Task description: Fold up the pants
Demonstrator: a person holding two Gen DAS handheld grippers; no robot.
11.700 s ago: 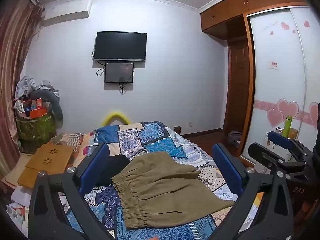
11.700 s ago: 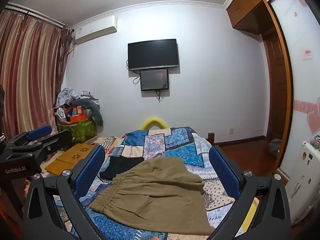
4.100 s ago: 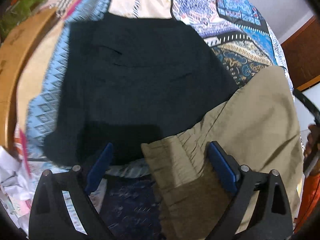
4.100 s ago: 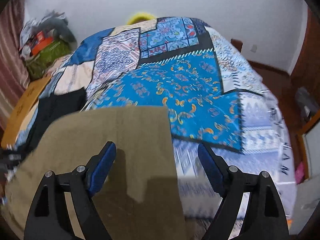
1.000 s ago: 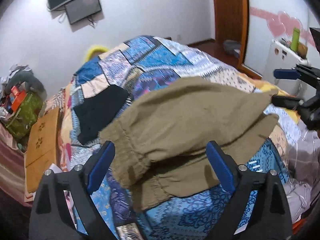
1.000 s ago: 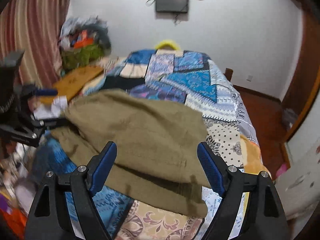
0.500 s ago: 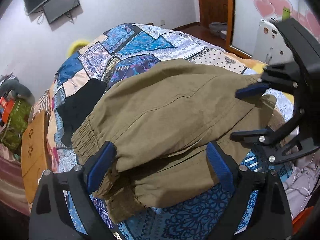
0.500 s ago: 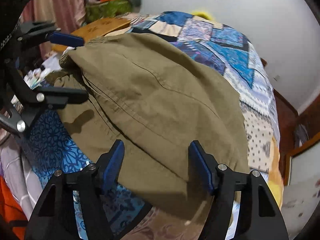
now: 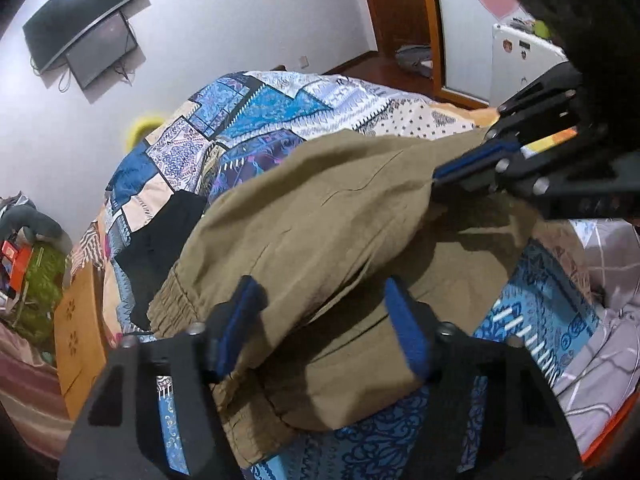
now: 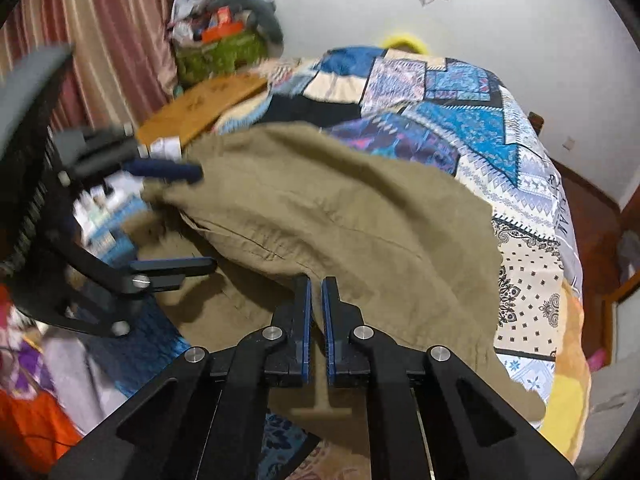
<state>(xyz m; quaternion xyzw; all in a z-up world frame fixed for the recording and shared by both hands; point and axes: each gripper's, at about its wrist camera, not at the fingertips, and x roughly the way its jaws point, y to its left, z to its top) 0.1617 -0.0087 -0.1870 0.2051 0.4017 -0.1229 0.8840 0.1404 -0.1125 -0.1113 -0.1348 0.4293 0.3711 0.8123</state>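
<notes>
Right gripper (image 10: 315,286) jaws now pinching the pants (image 10: 340,216) fold; left gripper (image 9: 326,300) jaws spread astride the waistband.

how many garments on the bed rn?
2. The khaki pants lie bunched across the near half of the patchwork quilt. A black garment lies flat past their waistband, partly covered. More could be hidden under the pants.

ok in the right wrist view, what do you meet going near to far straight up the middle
right claw → khaki pants → patchwork quilt → yellow thing at the bed's far end → white wall
</notes>
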